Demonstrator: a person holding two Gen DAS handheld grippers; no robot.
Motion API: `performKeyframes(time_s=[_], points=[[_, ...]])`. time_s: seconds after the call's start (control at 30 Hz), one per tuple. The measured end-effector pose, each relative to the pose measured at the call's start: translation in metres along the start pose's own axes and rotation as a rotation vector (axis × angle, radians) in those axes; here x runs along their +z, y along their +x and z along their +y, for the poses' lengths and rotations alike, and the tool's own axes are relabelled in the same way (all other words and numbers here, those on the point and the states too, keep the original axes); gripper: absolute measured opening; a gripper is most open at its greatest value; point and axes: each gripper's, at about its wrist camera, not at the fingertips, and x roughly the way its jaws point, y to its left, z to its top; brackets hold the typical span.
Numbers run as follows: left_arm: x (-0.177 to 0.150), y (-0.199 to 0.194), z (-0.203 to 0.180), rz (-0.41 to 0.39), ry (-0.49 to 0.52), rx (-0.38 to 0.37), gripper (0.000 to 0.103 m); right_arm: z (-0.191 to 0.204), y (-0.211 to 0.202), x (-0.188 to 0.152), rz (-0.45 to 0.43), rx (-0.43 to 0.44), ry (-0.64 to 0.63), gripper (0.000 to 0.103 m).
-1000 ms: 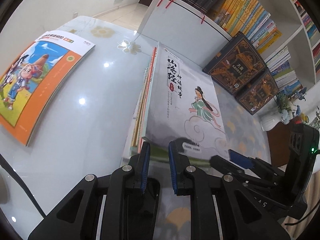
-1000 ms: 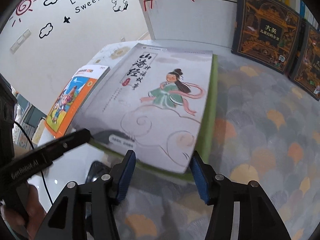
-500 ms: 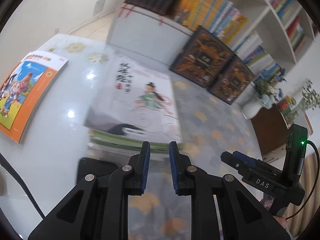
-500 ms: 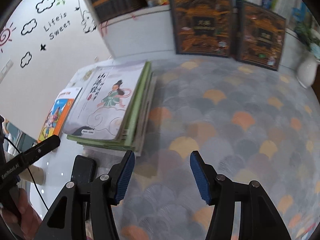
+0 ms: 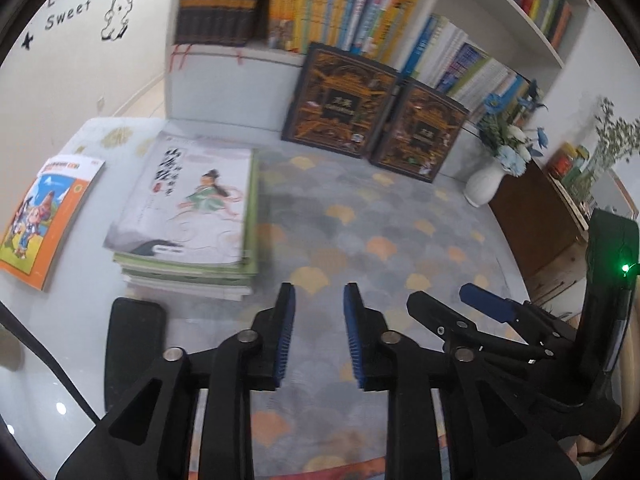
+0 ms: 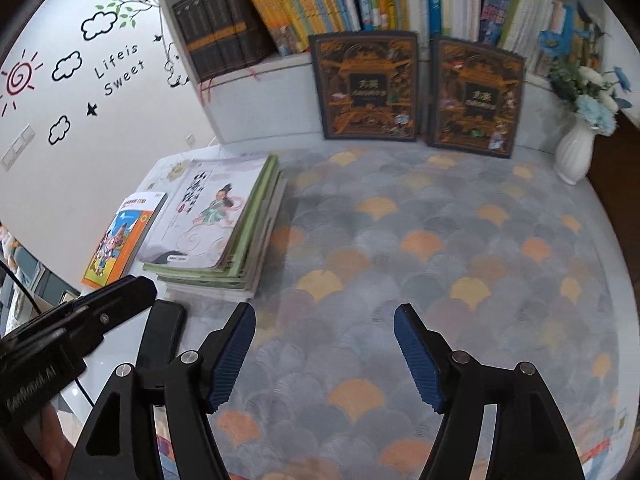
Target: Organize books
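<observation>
Both tools are hanging empty, the left tool (image 5: 319,312) opening narrowly and the right tool (image 6: 324,354) opening wider, suggesting release of the book stack (image 5: 192,216), now lying squared at left-centre beside the orange book (image 5: 48,220).

It was a home reading room: a packed bookshelf (image 6: 360,4), playful wall decals (image 6: 100,60), a flower vase (image 6: 574,152).

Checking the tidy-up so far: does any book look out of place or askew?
Yes. The orange-covered book lies alone on the white table, left of the book stack, not on it. The stack's lower books stick out unevenly at the near edge.
</observation>
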Motion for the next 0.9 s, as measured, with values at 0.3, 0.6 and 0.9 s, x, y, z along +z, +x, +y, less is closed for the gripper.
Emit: performKeyframes(time_s=[0.3,0.6,0.9], points=[[0.002,-0.02,-0.068,-0.067,0.028,-0.052,0.044,-0.053,-0.048,0.005,-0.119,-0.111,0.03,0.075],[-0.009,0.003,-0.092,-0.009,0.047,0.018,0.046,-0.073,-0.045,-0.002,-0.087,-0.127,0.047,0.077],[-0.007,0.012,-0.106,-0.039,0.147,0.157,0.05,-0.089,-0.045,0.001,-0.093,-0.153,0.054,0.077]])
